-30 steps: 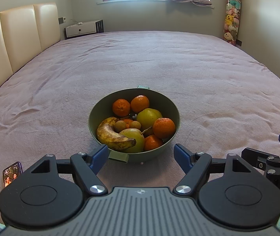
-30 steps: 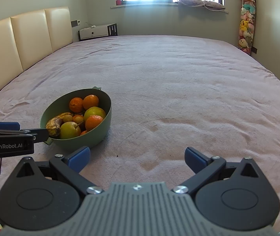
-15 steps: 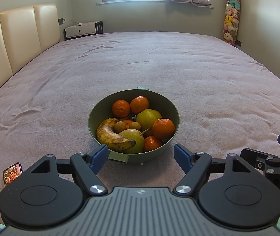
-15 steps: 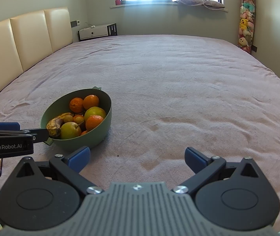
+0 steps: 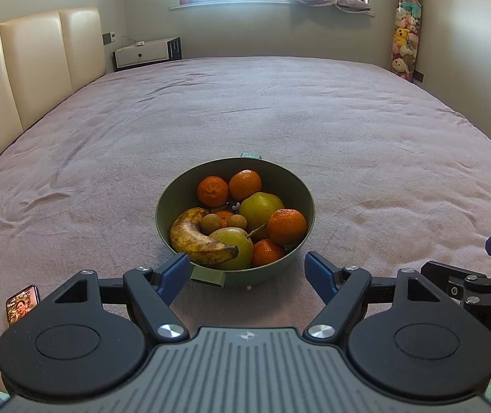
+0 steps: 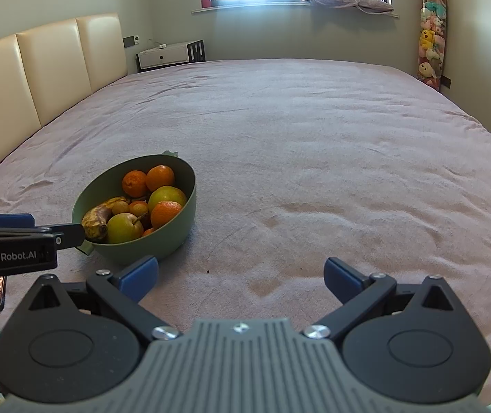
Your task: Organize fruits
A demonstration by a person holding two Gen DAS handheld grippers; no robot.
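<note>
A green bowl (image 5: 169, 192) stands on the mauve bed cover, holding a spotted banana (image 5: 194, 237), two green pears (image 5: 261, 204), several oranges (image 5: 286, 225) and small brown fruits. My left gripper (image 5: 247, 270) is open and empty, its fingers either side of the bowl's near rim. The bowl also shows in the right wrist view (image 6: 180, 227), to the left. My right gripper (image 6: 242, 273) is open and empty over bare bed cover, right of the bowl.
A phone (image 5: 21, 304) lies on the bed at the near left. A cream headboard (image 5: 39, 62) runs along the left. A white nightstand (image 5: 145, 53) and a tube of plush toys (image 5: 405, 41) stand by the far wall.
The left gripper has crept slightly closer to the bowl. The right gripper has barely moved. Both stay open.
</note>
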